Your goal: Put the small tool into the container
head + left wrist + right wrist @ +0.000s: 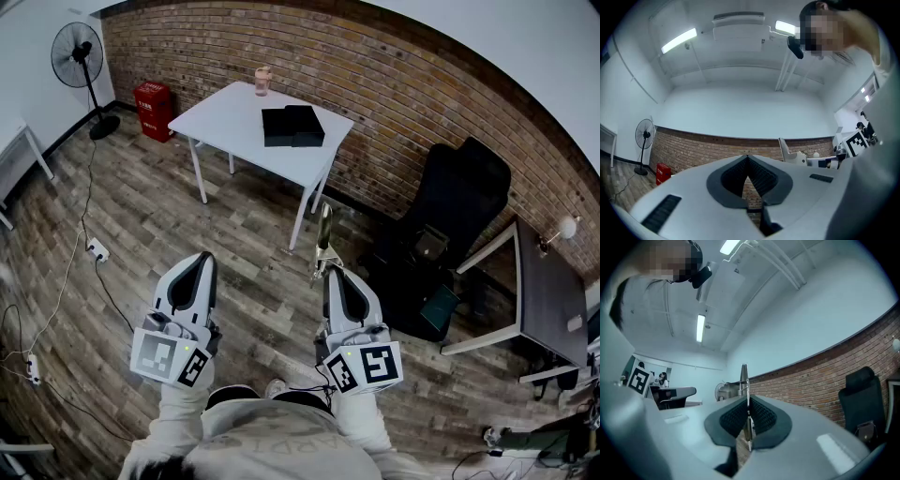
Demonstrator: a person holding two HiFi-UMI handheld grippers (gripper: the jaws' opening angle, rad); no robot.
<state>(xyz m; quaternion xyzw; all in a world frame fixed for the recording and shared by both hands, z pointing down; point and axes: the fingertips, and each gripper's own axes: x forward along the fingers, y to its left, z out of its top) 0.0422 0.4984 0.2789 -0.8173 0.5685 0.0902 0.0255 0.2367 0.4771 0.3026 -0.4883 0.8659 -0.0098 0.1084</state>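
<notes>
My right hand-held gripper (748, 422) is clamped on a thin metal tool (744, 379), perhaps tweezers; my left hand-held gripper (748, 161) is closed on nothing.

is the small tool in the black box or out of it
Out. The tool is clamped in the right gripper, far from the black box on the table.

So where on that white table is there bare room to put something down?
The white rectangular table is bare across its left half, from the flat black box to the left corner, and along the near edge before the box. Only the far side is busy: the small pink cup, with the box right of it.
</notes>
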